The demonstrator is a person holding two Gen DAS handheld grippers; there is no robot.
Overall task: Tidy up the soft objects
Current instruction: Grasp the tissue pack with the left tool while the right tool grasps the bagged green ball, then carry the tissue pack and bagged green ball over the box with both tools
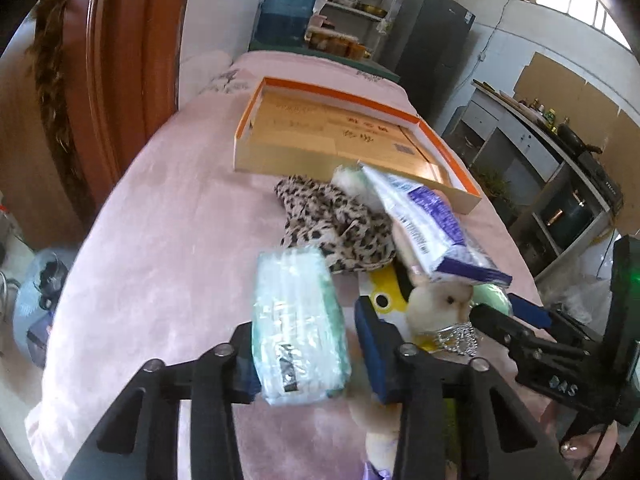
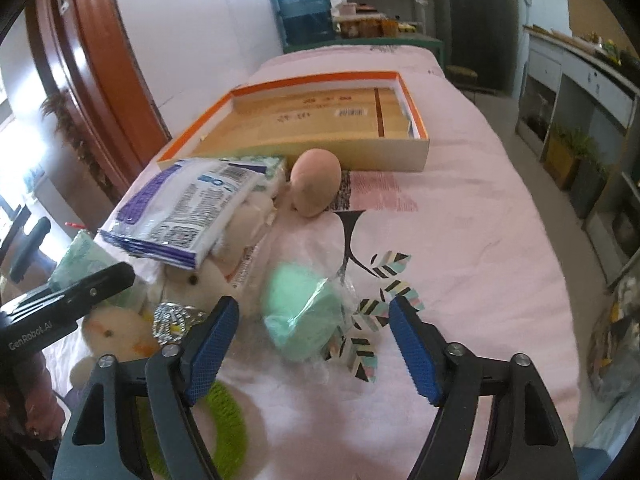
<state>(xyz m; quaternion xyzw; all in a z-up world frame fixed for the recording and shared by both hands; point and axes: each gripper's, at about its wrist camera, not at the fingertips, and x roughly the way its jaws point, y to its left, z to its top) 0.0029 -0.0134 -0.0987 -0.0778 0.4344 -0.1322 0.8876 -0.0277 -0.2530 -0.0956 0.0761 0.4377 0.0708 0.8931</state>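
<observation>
A pale green tissue pack (image 1: 296,320) lies on the pink bed between the jaws of my left gripper (image 1: 308,352). The left pad touches it, and a thin gap shows at the right pad. My right gripper (image 2: 312,344) is open around a mint-green soft lump in clear wrap (image 2: 304,316), with neither pad touching it. A leopard-print cloth (image 1: 336,224), a purple-and-white tissue pack (image 2: 188,208), a white plush toy (image 2: 200,280) and a tan egg-shaped plush (image 2: 316,184) are piled in front of the orange-rimmed box (image 2: 420,148).
A lime-green ring (image 2: 228,420) lies under my right gripper's left finger. A yellow-beaked plush (image 2: 116,332) sits at the left. The pink blanket (image 2: 480,240) runs to the bed's right edge. Past the bed stand a blue water jug (image 2: 304,8) and shelves.
</observation>
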